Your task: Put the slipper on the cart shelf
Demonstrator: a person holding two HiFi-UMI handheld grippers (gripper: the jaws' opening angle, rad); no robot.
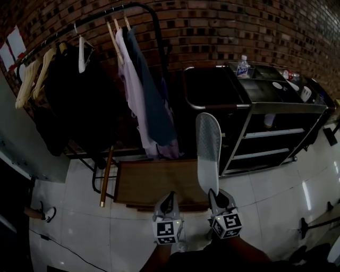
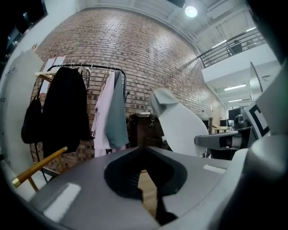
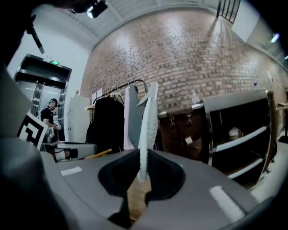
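No text is legible. The square markers (image 1: 166,230) behind the left gripper (image 1: 169,195) fingers bear patterns, not letters. The bottle label (image 1: 243,67), far beyond those fingers, and the green lit sign (image 3: 54,62), left of the right gripper (image 3: 143,177) fingers, are too small to read.

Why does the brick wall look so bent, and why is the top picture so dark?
Head view: underexposed, cart and hanging clothes nearly black, only the slipper and floor tiles stand out. Left gripper view: wide-angle lens bows the brick wall; ceiling lamp glares.
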